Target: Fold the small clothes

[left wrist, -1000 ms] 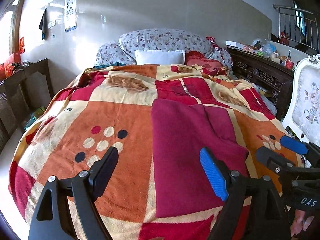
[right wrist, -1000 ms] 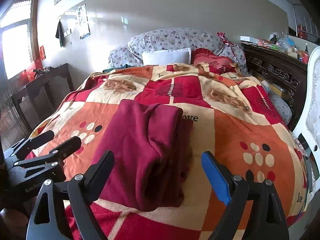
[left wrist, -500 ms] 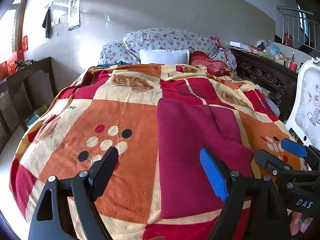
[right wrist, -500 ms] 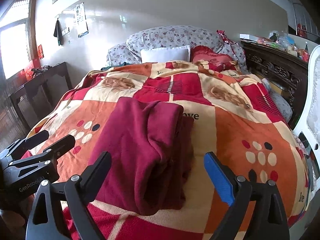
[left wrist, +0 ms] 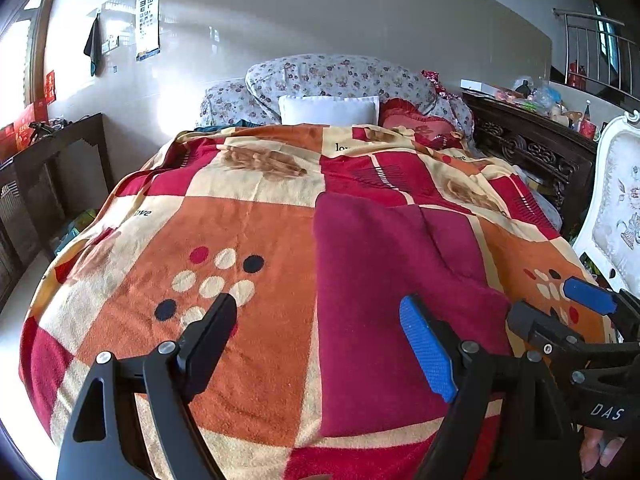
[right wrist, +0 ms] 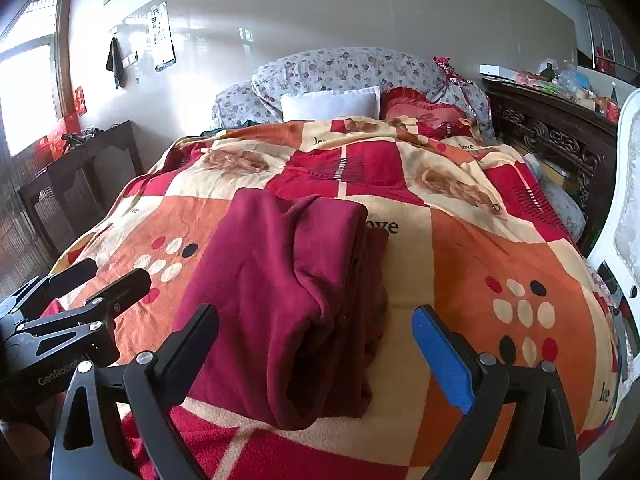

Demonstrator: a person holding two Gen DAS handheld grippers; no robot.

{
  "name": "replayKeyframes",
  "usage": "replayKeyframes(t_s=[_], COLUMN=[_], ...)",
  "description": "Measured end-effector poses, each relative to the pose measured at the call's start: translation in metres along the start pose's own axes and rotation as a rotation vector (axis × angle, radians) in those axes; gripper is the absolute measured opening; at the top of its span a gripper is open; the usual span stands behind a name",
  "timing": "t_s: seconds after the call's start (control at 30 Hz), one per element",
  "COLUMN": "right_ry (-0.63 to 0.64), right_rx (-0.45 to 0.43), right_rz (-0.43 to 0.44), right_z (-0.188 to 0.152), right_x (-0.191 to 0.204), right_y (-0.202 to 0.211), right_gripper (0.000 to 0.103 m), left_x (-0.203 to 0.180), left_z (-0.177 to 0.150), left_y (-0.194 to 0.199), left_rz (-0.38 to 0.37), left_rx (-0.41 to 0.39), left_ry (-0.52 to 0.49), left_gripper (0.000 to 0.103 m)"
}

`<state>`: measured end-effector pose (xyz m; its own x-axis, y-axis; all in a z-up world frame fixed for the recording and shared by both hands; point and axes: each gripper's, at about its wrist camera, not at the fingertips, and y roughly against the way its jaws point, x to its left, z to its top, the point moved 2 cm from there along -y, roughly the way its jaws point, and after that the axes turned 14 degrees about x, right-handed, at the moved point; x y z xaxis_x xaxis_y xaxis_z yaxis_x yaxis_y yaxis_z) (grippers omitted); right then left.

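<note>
A dark red garment (left wrist: 384,280) lies folded in a long strip on the patchwork blanket (left wrist: 248,232); in the right wrist view the garment (right wrist: 280,288) shows a thick folded right edge. My left gripper (left wrist: 320,332) is open and empty, above the blanket at the garment's near left edge. My right gripper (right wrist: 316,340) is open and empty, just short of the garment's near end. The right gripper also shows in the left wrist view (left wrist: 560,312), and the left gripper in the right wrist view (right wrist: 108,276).
Pillows (left wrist: 328,108) lie at the bed head. A dark carved wooden cabinet (left wrist: 532,148) with clutter stands to the right, beside a white upholstered chair (left wrist: 616,208). A dark wooden table (left wrist: 36,176) stands left of the bed.
Both grippers have drifted slightly, staying open and empty. The garment has not moved.
</note>
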<state>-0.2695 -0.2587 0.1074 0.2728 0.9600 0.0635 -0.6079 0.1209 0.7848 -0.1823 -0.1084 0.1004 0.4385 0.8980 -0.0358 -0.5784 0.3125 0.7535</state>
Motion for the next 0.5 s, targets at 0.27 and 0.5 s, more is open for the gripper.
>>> replayKeyframes(t_s=[0.27,0.5], right_ry=[0.001,0.003], right_rx=[0.003,0.014], right_rz=[0.0,0.006], right_z=[-0.0028,-0.0046], right_x=[0.0012,0.0031], right_y=[-0.0026,-0.006], right_gripper=[0.1,0.1], left_x=[0.0003,-0.0001], left_z=[-0.0014,-0.0041], left_y=[-0.0023,-0.0056], left_rz=[-0.003,-0.001], left_rx=[0.004,0.01], left_ry=[0.002,0.001], left_gripper=[0.083,0.083])
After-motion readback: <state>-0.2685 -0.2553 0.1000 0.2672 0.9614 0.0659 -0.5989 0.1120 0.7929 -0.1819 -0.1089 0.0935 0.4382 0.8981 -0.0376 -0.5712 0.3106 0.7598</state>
